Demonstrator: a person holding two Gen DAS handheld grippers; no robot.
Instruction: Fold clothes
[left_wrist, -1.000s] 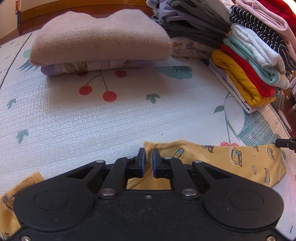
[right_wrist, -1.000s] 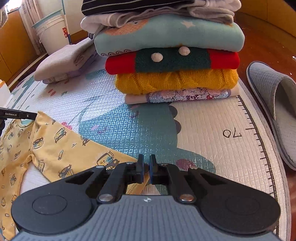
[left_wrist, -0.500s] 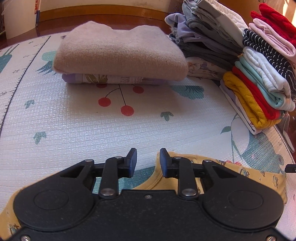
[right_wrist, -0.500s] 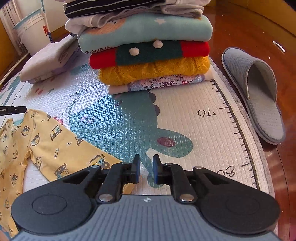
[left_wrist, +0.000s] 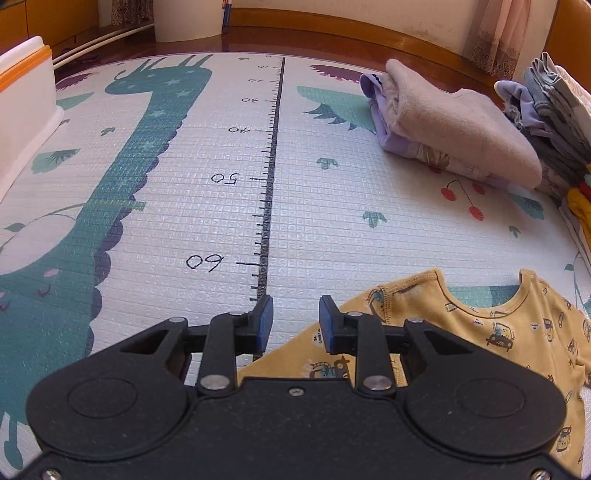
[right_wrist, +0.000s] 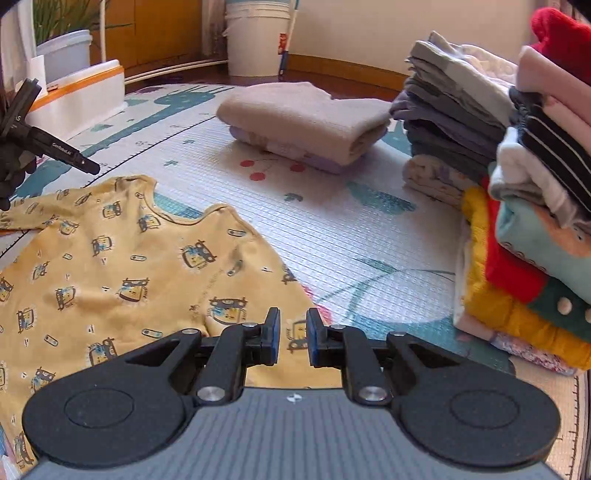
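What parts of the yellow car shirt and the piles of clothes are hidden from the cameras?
- Yellow shirt: its bottom is cut off by the right wrist view's lower edge and hidden behind the right gripper; in the left wrist view the left gripper covers part of it.
- Colourful clothes stack: cut off by the right edge.
- Garment under the beige sweater: mostly covered by it.

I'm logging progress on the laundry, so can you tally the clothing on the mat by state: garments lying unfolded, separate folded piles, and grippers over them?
Unfolded garments: 1, the yellow printed shirt
Folded piles: 3, the beige-topped pile, the grey pile, the colourful pile
Grippers: 2, the left gripper and the right gripper, both open
Total: 6
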